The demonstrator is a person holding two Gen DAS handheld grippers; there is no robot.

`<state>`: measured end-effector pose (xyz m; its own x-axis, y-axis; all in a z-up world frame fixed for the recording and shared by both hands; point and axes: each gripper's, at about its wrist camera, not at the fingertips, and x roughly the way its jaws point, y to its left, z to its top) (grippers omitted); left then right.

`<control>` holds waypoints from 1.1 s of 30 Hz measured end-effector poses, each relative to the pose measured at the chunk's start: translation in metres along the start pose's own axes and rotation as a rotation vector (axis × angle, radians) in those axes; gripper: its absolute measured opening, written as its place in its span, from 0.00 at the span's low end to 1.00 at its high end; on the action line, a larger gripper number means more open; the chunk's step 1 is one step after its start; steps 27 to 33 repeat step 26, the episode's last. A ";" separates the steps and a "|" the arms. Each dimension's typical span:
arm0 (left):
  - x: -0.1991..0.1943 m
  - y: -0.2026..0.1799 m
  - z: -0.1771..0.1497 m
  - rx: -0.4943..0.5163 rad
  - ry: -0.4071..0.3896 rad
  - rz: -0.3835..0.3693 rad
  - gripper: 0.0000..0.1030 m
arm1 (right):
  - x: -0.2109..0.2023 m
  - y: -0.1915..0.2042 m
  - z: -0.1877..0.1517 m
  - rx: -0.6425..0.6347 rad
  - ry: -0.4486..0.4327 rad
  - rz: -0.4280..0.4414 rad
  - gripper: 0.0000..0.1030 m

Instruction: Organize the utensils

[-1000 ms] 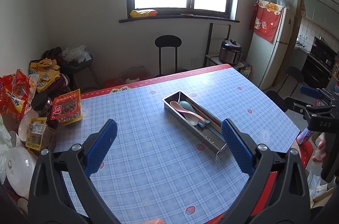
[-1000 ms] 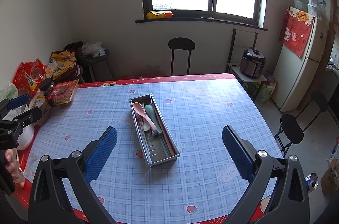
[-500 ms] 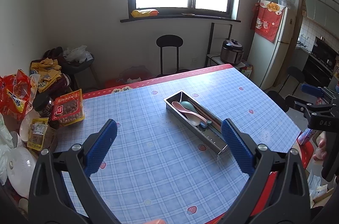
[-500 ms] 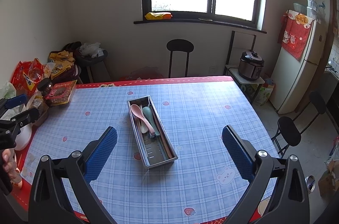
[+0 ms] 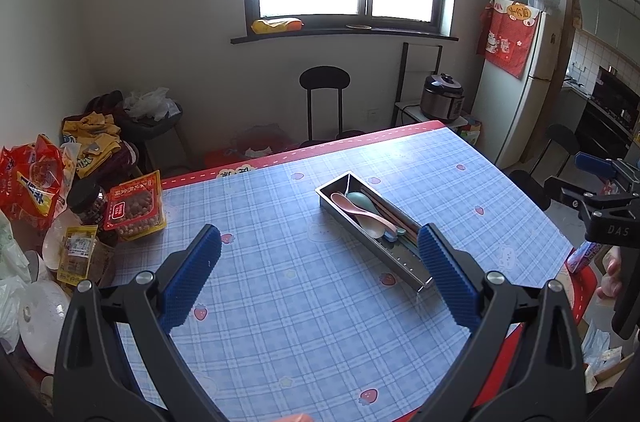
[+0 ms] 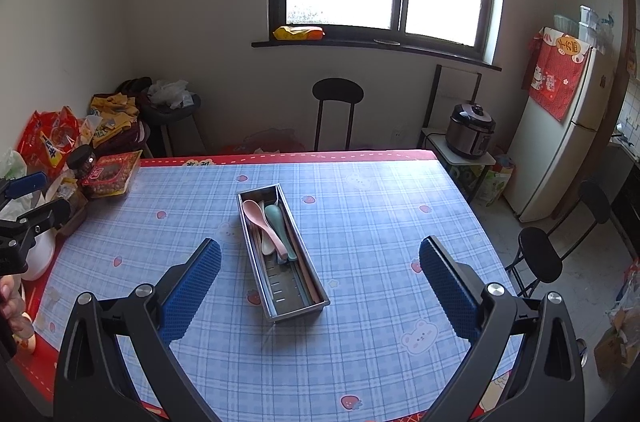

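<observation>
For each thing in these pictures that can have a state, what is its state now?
left gripper: open, empty, above the table.
right gripper: open, empty.
metal tray: flat on the table, holding utensils.
pink spoon: lying inside the tray.
green spoon: lying inside, beside the pink one.
chopsticks: lying lengthwise inside.
dark jar: upright, lid on.

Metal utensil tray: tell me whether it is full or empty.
Partly full. The metal utensil tray holds a pink spoon, a green spoon and chopsticks; its near end shows bare slotted floor.
</observation>
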<state>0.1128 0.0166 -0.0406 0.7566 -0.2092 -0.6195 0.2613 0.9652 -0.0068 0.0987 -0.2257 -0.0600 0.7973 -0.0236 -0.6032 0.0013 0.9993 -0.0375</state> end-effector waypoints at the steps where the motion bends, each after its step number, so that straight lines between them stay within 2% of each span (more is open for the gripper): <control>1: 0.000 0.000 0.000 0.000 0.000 0.000 0.94 | 0.000 0.000 0.000 0.000 0.000 0.001 0.94; 33: -0.001 0.002 0.001 -0.016 -0.001 0.007 0.94 | 0.004 0.000 -0.005 -0.006 0.013 -0.001 0.94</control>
